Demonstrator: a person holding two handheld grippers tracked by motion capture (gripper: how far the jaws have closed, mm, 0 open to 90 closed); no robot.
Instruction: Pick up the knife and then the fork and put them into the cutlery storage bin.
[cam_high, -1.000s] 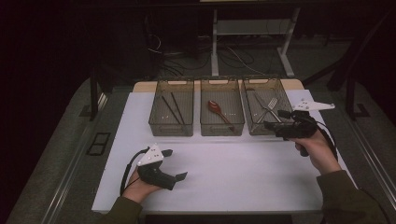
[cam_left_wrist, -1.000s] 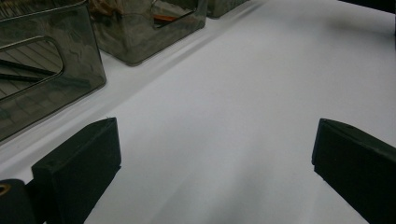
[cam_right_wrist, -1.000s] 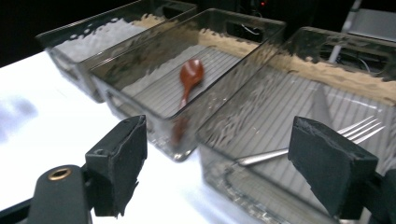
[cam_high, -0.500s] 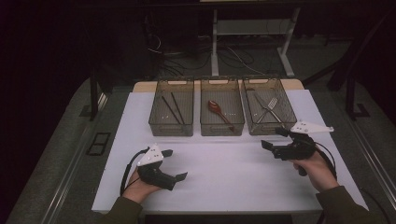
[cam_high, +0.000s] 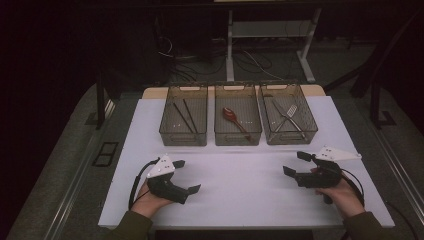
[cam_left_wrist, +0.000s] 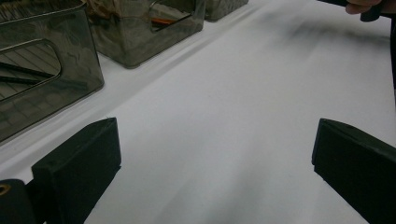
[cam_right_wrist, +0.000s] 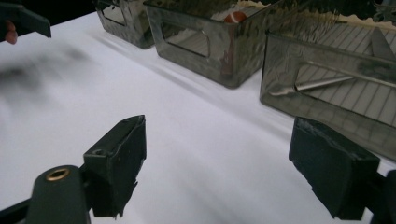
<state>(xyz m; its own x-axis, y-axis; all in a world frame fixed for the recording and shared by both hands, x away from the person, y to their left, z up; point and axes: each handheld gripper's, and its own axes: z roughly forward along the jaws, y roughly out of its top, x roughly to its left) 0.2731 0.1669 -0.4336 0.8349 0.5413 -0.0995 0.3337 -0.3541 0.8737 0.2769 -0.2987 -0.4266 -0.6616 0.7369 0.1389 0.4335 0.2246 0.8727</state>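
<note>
The high view shows the left gripper (cam_high: 187, 176) and right gripper (cam_high: 292, 163) resting near the white table's (cam_high: 240, 175) front edge, jaws spread and empty, likely parked since the cutlery already lies sorted in three smoky plastic bins (cam_high: 238, 131) along the far edge.

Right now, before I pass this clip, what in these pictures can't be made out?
- Left bin: high view, contents are thin dark sticks; too small to tell whether chopsticks.
- Middle bin: right gripper view, the red spoon shows just its tip over the rim.
- Right bin: right gripper view, cut by the frame edge; smoky wall blurs the metal utensils.
- Left claw: left gripper view, right pad cut by the edge.
</note>
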